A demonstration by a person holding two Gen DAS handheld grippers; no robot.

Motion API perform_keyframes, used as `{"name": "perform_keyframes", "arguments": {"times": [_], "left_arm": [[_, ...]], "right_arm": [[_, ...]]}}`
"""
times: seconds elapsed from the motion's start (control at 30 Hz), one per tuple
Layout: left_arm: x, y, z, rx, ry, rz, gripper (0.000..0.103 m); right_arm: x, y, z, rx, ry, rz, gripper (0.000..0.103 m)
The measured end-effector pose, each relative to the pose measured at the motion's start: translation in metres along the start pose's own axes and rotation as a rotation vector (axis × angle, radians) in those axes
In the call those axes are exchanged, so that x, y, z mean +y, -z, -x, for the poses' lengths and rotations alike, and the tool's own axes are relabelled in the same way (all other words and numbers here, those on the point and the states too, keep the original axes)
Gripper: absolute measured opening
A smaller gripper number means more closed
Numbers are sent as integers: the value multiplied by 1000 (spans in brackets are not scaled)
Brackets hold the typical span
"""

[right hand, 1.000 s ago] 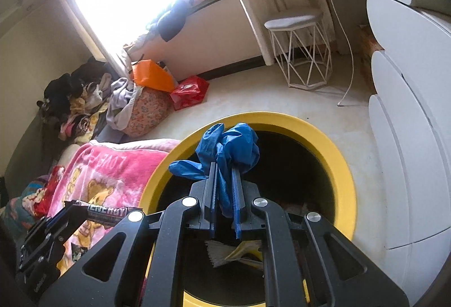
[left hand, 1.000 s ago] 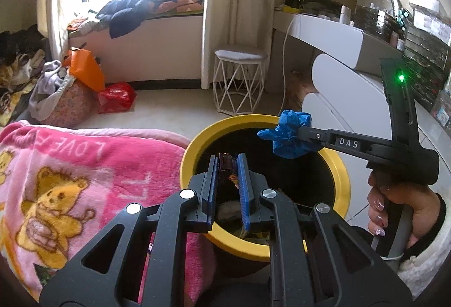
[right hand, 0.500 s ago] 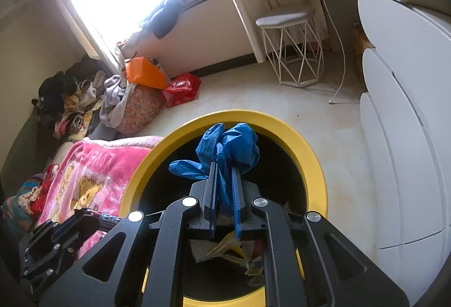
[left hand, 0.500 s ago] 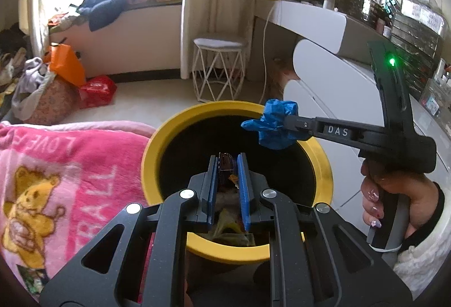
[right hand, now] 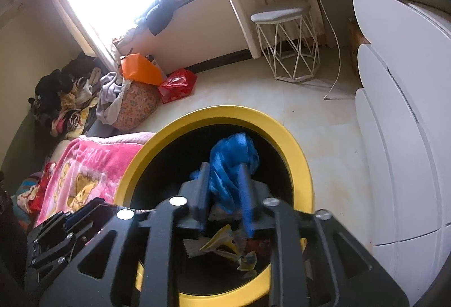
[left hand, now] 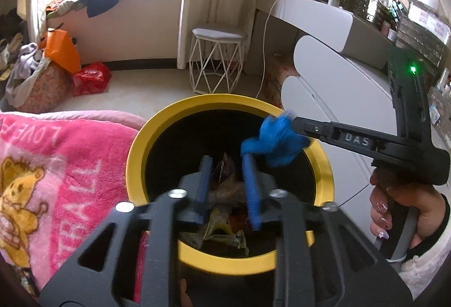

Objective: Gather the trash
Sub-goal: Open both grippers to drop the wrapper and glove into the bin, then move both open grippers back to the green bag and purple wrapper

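One yellow-rimmed bin (left hand: pixel 135 155) stands on the floor, and everything else is placed from it; two grippers hang over its black mouth; the left gripper (left hand: pixel 228 183) has its jaws spread, with one dark wrapper (left hand: pixel 224 169) loose in the gap between them, whether touching a finger I cannot tell; the right gripper (right hand: pixel 224 191) also has its jaws spread, and one crumpled blue glove (right hand: pixel 232 157) sits between the two fingers above the opening, its hold not clear through the blur; in the left view the same glove (left hand: pixel 274 142) shows at the tip of the right gripper (left hand: pixel 293 124), over the bin's right half; down inside the bin lie several scraps, among them one yellow wrapper (right hand: pixel 222 243) and one red piece (right hand: pixel 258 245); one pink blanket (left hand: pixel 56 166) presses against the bin's left side; beyond the bin stands one white wire stool (left hand: pixel 215 59); to the bin's right rises one white desk (left hand: pixel 324 17) with rounded panels; far left of the bin sit one red bag (left hand: pixel 90 77) and one orange bag (left hand: pixel 60 50).
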State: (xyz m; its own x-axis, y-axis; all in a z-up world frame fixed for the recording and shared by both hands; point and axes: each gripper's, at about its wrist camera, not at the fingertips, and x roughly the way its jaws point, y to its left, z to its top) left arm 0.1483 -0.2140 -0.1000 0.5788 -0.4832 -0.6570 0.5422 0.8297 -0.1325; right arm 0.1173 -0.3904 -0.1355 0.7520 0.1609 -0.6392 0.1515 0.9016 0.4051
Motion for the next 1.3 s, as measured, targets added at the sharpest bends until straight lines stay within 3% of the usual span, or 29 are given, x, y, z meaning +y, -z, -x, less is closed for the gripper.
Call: {"name": "perform_keyframes", "arguments": {"times": [0.03, 0.13, 0.17, 0.23, 0.3, 0.47, 0.67, 1.3], "left_arm": [[1, -1, 0, 0, -2, 8, 42], [5, -2, 4, -8, -7, 30, 57], [6, -3, 6, -10, -12, 39, 72], [9, -3, 11, -20, -15, 56, 86], [11, -4, 15, -29, -26, 68, 92], [16, -6, 25, -46, -50, 87, 92], [21, -5, 40, -73, -72, 109, 92], [57, 7, 86, -149, -162, 189, 92]], "right_arm": [[-1, 0, 2, -5, 3, 0, 27], [-2, 0, 7, -21, 13, -2, 35], [-3, 0, 9, -28, 17, -5, 40], [-4, 0, 13, -38, 22, -10, 45], [-4, 0, 17, -50, 26, -12, 48], [0, -1, 27, -93, 50, -3, 60], [4, -2, 34, -126, 59, 2, 68], [59, 6, 41, -136, -19, 118, 74]]}}
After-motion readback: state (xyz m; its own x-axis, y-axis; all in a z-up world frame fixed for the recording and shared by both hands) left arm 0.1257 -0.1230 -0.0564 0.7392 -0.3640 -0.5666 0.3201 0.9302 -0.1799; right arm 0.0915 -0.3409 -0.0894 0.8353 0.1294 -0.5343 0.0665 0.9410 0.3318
